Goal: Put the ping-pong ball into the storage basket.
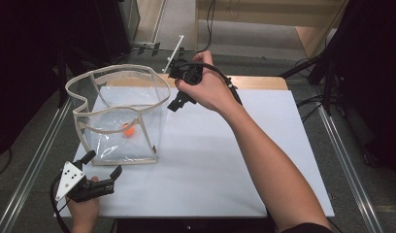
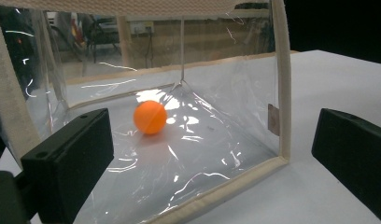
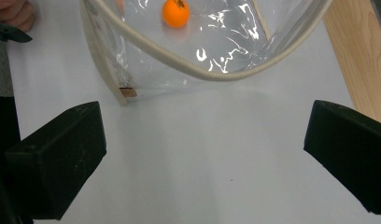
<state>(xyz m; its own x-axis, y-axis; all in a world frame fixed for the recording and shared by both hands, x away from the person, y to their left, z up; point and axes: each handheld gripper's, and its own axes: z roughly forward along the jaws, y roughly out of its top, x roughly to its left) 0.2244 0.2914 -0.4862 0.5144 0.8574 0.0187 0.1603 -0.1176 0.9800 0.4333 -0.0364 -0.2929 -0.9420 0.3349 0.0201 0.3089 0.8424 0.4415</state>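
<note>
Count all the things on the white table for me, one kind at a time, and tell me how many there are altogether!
Small round orange ball: 1
Clear plastic bag with beige fabric trim: 1
Black hand-held grippers, left and right, both with fingers wide open: 2
Total: 4

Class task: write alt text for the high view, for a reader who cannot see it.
An orange ball lies inside a clear bag with beige trim, standing open on a white table. The right gripper hangs open beside the bag's far corner; the left gripper rests open at the near edge.
</note>
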